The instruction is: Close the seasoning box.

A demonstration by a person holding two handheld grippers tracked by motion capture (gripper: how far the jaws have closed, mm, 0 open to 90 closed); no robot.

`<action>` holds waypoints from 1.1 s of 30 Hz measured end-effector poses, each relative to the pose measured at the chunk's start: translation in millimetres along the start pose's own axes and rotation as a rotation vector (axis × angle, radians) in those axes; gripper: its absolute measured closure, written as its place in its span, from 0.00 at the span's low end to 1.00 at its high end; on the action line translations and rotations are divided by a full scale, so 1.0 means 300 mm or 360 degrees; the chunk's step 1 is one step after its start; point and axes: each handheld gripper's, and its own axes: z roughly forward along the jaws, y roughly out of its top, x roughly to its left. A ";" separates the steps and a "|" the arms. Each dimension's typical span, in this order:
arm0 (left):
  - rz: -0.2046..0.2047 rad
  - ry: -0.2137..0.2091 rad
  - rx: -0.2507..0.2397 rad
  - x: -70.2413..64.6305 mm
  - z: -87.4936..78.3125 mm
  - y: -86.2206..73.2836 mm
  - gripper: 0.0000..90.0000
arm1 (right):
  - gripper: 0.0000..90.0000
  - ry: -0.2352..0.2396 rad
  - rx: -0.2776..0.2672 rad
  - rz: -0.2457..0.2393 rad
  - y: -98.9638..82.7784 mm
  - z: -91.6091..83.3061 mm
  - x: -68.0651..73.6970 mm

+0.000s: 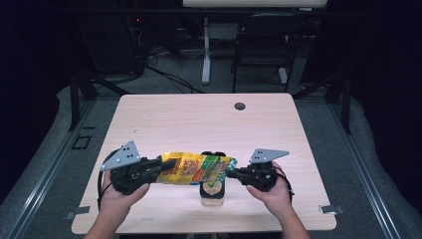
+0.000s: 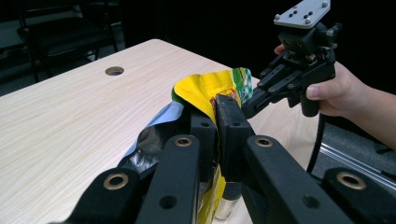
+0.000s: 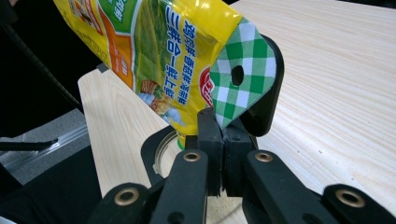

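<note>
A yellow snack bag (image 1: 196, 169) with a green checked end hangs stretched between both grippers over the table's front half. My left gripper (image 1: 166, 167) is shut on its left end, where silver lining shows in the left gripper view beside the pinched yellow edge (image 2: 205, 88). My right gripper (image 1: 231, 173) is shut on the checked corner (image 3: 238, 88); its jaws (image 3: 222, 126) meet on the film. The right gripper (image 2: 250, 105) also appears across the bag from the left gripper (image 2: 217, 112). Under the bag stands a small glass jar (image 1: 212, 191) with a black fitting around its mouth (image 3: 159, 149).
The pale wooden table (image 1: 199, 119) has a cable hole (image 1: 240, 106) near its far edge. Beyond it stand a dark chair (image 1: 263, 40) and a white desk leg (image 1: 206, 50). The person's hands (image 1: 271, 194) come in at the front edge.
</note>
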 end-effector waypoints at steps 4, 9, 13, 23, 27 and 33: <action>0.0011 -0.0001 0.0008 -0.004 0.000 0.004 0.97 | 0.99 0.0010 -0.0003 0.0008 -0.005 0.003 -0.004; 0.0009 -0.0002 -0.0001 -0.004 -0.003 0.005 0.97 | 0.99 0.0033 0.0001 0.0001 -0.007 0.001 -0.008; 0.0008 -0.0009 -0.0009 -0.006 -0.001 0.004 0.97 | 0.99 0.0045 0.0004 -0.0004 -0.008 -0.002 -0.009; 0.0002 -0.0021 -0.0003 -0.010 0.007 0.006 0.97 | 0.99 0.0049 0.0016 -0.0004 -0.010 -0.009 -0.015; -0.0004 -0.0032 -0.0013 -0.012 0.013 0.008 0.97 | 0.99 0.0040 0.0018 -0.0002 -0.010 -0.014 -0.016; -0.0001 -0.0041 -0.0019 -0.014 0.017 0.010 0.97 | 0.99 0.0056 0.0020 0.0004 -0.016 -0.016 -0.023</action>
